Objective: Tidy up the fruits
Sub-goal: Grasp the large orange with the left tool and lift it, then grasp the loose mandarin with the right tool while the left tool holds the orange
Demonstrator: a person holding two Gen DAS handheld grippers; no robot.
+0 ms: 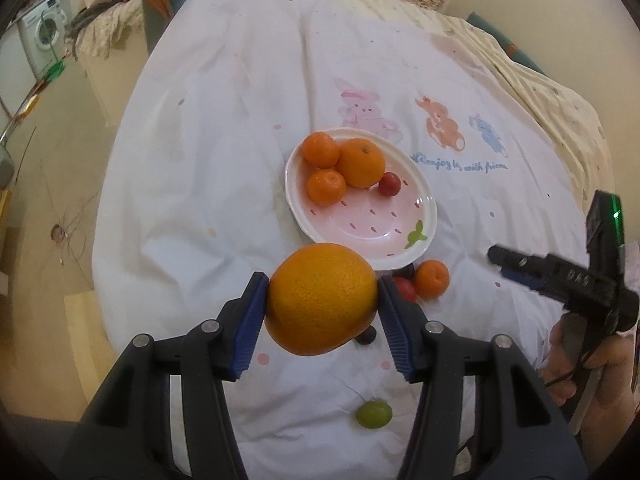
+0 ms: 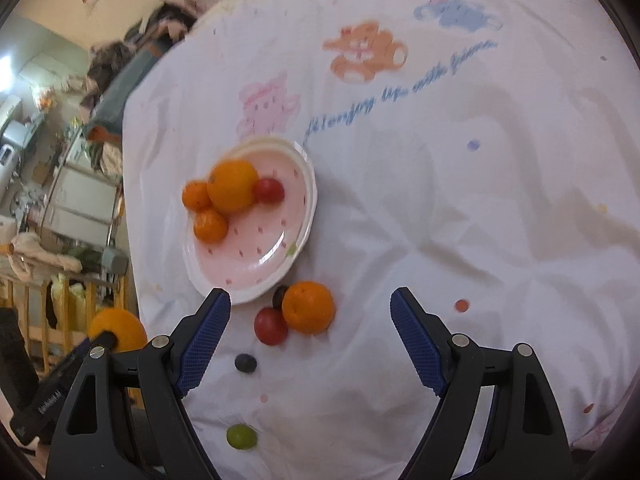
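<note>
The left gripper [image 1: 322, 300] clamps a large orange [image 1: 322, 298], seemingly just short of the plate [image 1: 420, 204] ahead; the right gripper [image 2: 310, 320] gapes empty.

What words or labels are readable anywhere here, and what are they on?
"enjoy life with friend...": blue script printed on the white cloth, beneath the cartoon animals; the first few characters and the ending are blurred.
"DAS": raised letters on the right gripper, seen from the left wrist camera.
A white label on the left gripper's body, seen from the right wrist camera, is too small and blurred to read reliably.
Nothing readable on the plate or fruit.
</note>
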